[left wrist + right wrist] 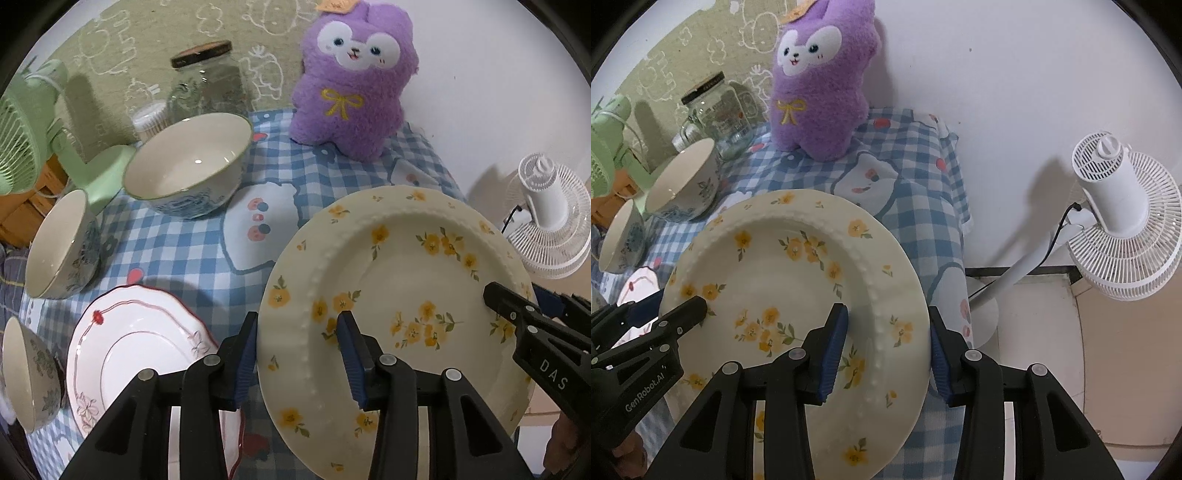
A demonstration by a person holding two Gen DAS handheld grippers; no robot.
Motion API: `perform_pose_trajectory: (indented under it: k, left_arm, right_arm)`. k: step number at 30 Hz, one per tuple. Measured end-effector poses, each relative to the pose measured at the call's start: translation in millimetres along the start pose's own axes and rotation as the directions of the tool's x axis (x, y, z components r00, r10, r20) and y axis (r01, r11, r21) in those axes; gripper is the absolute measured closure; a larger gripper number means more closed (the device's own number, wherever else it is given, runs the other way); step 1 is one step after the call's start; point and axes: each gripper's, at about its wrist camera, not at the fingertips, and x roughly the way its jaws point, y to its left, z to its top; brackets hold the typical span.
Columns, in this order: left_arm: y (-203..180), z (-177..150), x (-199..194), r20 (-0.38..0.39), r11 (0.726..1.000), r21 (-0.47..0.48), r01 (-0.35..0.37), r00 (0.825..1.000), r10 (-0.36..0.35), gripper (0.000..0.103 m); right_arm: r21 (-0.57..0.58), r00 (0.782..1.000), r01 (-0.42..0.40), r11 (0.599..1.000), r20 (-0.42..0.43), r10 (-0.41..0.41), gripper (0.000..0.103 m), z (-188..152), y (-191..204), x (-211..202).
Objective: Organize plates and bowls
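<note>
A cream plate with yellow flowers (399, 266) (783, 273) hangs tilted above the checked tablecloth. My left gripper (299, 321) is shut on its left rim, and my right gripper (887, 314) is shut on its right rim. Each gripper also shows at the plate's far edge in the other view: the right gripper (495, 295) and the left gripper (698, 306). On the cloth to the left lie a white plate with a red scalloped rim (140, 343), a large blue-patterned bowl (188, 162), a smaller bowl (59, 243) and another bowl (26, 373).
A purple plush toy (354, 81) and a glass jar (207, 81) stand at the back of the table. A green fan (22, 129) is at the left. The table ends at the right, where a white floor fan (1123, 221) stands below.
</note>
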Motion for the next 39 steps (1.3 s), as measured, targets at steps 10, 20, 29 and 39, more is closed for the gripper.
perform_pose_trajectory:
  k: [10,20,29,39]
  left_arm:
    - [6.9,-9.7,-38.6,0.045,1.0,0.007,0.005,0.999,-0.006,0.061]
    - [17.0,-32.3,-68.0,0.054,1.0,0.017,0.011,0.998,-0.012,0.061]
    - [25.7,-56.2,-92.6,0.07,1.0,0.022,0.018,0.997,-0.02,0.061]
    - [32.4,-83.7,-109.9,0.073,0.998,0.046,0.039,0.996,-0.042,0.062]
  right_arm:
    - [0.004,0.999,0.009,1.0,0.046,-0.009,0.059,-9.7,12.1,-39.1]
    - [0.016,0.998,0.015,1.0,0.054,-0.016,0.059,-32.3,24.4,-69.1]
    - [0.041,0.997,0.016,0.999,0.074,-0.019,0.059,-60.5,35.4,-94.8]
    - [0.069,0.996,0.032,0.997,0.079,-0.037,0.059,-96.0,46.2,-115.8]
